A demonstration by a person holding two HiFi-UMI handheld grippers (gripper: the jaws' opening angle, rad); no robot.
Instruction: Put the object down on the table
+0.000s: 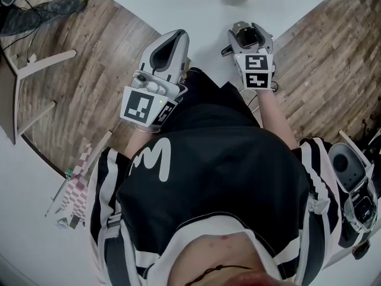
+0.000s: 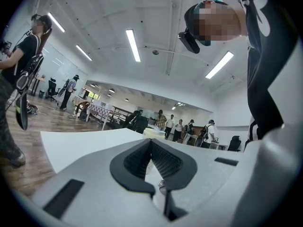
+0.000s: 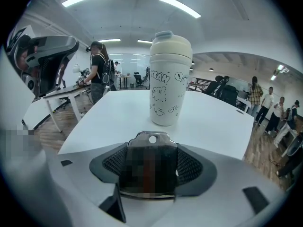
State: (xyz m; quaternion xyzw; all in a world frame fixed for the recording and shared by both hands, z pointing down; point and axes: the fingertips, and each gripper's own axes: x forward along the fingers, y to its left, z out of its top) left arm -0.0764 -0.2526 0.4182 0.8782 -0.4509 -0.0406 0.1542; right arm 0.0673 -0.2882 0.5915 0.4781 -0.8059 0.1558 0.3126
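Right gripper [image 3: 151, 167] jaws clamped on metal tag [image 3: 151, 143], lower centre of right gripper view. Tag flat face up, long axis along jaws, holed end pointing up-frame toward cup [image 3: 169, 79]. Tag held at near edge of table [image 3: 118, 112]. Bare tabletop between tag and cup, more open room to left. Cup upright at centre. Left gripper [image 2: 152, 148] jaws together, nothing between. Head view: both grippers at table's bottom corner, wood floor [image 1: 89, 70] either side.
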